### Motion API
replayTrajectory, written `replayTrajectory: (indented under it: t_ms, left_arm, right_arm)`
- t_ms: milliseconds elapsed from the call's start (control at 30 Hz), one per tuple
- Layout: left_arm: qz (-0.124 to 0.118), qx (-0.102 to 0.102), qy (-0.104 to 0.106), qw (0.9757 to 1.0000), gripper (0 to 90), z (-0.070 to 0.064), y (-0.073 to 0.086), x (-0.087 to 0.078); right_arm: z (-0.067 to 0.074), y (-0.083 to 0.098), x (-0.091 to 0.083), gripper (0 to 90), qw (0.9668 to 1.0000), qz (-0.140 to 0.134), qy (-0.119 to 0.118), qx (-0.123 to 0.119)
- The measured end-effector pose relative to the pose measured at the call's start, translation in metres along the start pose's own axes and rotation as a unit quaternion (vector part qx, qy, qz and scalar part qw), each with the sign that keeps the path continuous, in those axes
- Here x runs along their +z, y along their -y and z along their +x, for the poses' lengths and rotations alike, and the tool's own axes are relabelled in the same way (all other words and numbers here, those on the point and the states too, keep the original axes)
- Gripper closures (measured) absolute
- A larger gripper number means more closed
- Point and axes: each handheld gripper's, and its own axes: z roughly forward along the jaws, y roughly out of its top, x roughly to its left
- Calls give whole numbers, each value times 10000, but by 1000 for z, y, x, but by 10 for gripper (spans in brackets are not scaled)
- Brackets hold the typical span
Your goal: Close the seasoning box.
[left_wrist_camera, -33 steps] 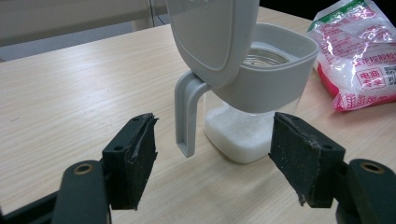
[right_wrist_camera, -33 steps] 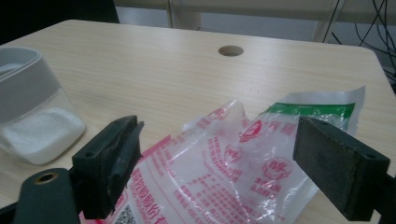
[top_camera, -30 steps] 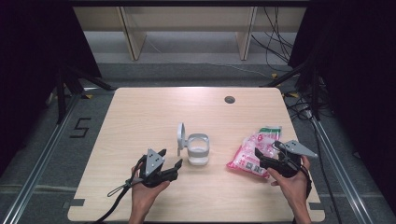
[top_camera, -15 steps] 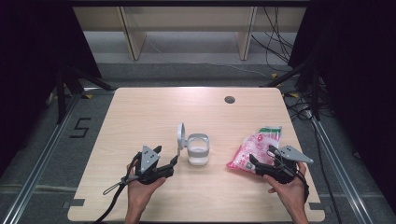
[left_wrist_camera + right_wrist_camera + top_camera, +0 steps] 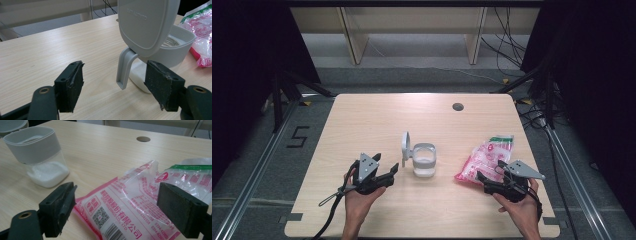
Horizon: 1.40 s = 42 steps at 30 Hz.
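Container (image 5: 424, 160) sits mid-frame on the surface (image 5: 377, 115) in the high view, lid (image 5: 405, 146) flipped up on its left side and standing near upright. Reads as staged for a refill: mouth exposed, white granules already in the clear base, per the right gripper view (image 5: 47, 176).

Pink-and-white printed bag (image 5: 486, 157) lies flat, right of centre in the high view, green strip at its far end, well apart from the container. It's the supply, parked beside the right hand for pickup.

Left gripper (image 5: 384, 172), lower left of the high view: jaws wide apart, nothing between the pads. In the left gripper view the lid (image 5: 147, 22) fills the upper right and the grey handle loop (image 5: 125, 67) hangs between the pads (image 5: 72, 87), but farther off, no contact. Looks lined up to steady the container by handle or body. Left hand (image 5: 359, 200) comes in from the bottom edge, gripper about level, pointing right toward the container.

Right gripper (image 5: 484, 180), lower right of the high view: jaws also apart. The right gripper view has the bag (image 5: 130, 205) lying between and beyond the pads (image 5: 62, 207), its near end under them; pads don't press on it. Right hand (image 5: 517, 207) is angled toward upper left, nose low, aimed at the bag's near corner.

Judgement: pre-grasp on both sides; bag pinch likely first.
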Motion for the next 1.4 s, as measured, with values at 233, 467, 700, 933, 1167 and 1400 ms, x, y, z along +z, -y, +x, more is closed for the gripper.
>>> replayTrajectory:
  t_ms: [233,467,700,933,1167,1400]
  left_arm:
    - [-126,-11,4,9999,406,6,-3,-2]
    - [-272,70,47,9996,700,12,-6,2]
    - [-280,97,145,9995,862,12,-5,8]
    - [-294,197,280,9990,893,9,-9,14]
    - [-311,217,369,9986,893,4,-17,16]
    - [-385,312,484,9976,893,-2,-26,16]
  right_arm:
    - [5,3,-1,161,10000,-16,-4,-75]
    - [9,4,-2,162,9997,-48,-141,-216]
    - [10,6,-4,163,9996,-34,-115,-265]
    - [12,7,-5,168,9996,21,-129,-232]
    - [12,8,-6,168,9996,-4,-155,-257]
    - [14,9,-6,173,9995,11,-169,-259]
